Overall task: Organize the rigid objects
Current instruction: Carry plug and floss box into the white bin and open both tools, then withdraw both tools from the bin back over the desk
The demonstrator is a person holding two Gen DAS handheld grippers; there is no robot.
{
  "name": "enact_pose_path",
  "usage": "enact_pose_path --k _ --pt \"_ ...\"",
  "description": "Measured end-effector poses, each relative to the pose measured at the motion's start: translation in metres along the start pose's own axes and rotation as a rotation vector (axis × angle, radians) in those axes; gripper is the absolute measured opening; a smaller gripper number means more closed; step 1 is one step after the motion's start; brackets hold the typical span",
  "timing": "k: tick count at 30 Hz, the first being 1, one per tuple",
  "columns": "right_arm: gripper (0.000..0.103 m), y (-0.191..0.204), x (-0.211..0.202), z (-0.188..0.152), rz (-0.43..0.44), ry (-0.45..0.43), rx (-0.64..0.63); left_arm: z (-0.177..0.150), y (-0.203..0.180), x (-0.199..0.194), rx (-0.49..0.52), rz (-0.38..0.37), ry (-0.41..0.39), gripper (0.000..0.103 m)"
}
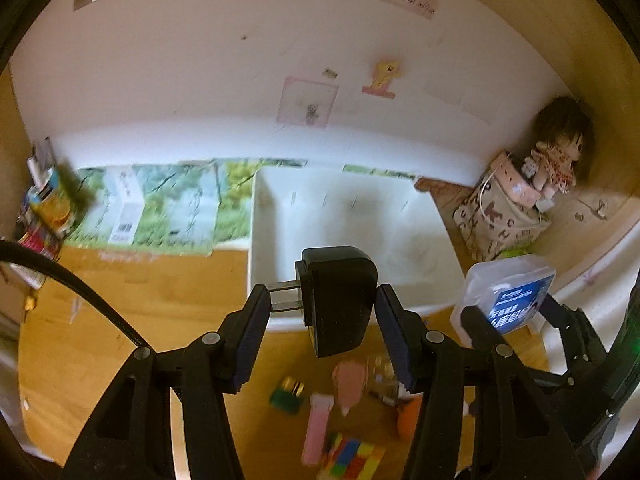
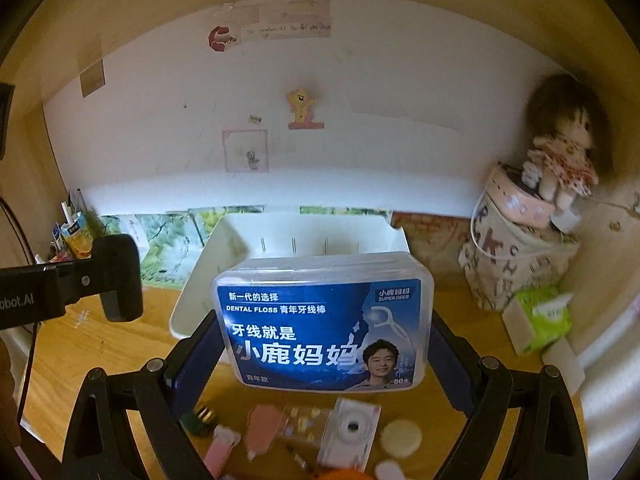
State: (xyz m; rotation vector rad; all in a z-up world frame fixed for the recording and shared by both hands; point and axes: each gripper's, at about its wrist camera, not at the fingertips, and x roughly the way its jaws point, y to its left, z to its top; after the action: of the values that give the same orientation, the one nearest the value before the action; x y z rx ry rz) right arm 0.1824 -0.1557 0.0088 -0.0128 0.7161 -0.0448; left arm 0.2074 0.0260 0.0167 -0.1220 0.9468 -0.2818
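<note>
While the white bin point(image 2: 288, 236) waits on the surface, the right tool point(image 2: 324, 344) clamps the dental floss box point(image 2: 324, 320) before it, and the left tool point(image 1: 320, 312) grips the black charger point(image 1: 340, 300), both seemingly bound for it.

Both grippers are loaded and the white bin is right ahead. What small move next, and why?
Probably carry the left gripper forward over the white bin. It grips the black plug adapter, whose body hangs at the bin's near edge, not clearly inside. The right gripper with the dental floss box can follow.
</note>
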Motion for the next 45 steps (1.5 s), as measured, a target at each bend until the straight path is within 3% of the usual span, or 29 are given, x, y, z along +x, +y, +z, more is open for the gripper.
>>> enact_pose_path --k 7,14,22,23,25,28,37,45 --pt "0.095 -0.010 0.040 0.004 0.004 -0.085 -0.052 0.014 -0.006 0.032 0.027 -0.032 -0.115 0.058" --pt "0.095 -0.020 0.085 -0.001 0.035 -0.093 -0.062 0.026 -0.008 0.068 0.035 -0.093 -0.209 0.058" --pt "0.095 -0.026 0.123 -0.008 0.098 -0.077 -0.018 0.032 -0.002 0.103 -0.024 -0.079 -0.226 0.059" --pt "0.095 -0.025 0.126 -0.008 0.102 -0.070 -0.016 0.032 -0.002 0.106 -0.025 -0.076 -0.223 0.061" --pt "0.096 -0.024 0.132 -0.009 0.108 -0.052 -0.006 0.032 0.000 0.113 -0.027 -0.073 -0.214 0.074" --pt "0.096 -0.029 0.139 -0.010 0.110 -0.034 0.021 0.032 0.000 0.118 -0.039 -0.067 -0.212 0.081" --pt "0.099 -0.038 0.107 -0.005 0.071 -0.093 0.062 0.033 -0.002 0.097 -0.028 -0.075 -0.253 0.083" --pt "0.101 -0.045 0.032 -0.002 0.010 -0.234 0.095 0.016 -0.003 0.038 -0.019 -0.099 -0.340 0.086"
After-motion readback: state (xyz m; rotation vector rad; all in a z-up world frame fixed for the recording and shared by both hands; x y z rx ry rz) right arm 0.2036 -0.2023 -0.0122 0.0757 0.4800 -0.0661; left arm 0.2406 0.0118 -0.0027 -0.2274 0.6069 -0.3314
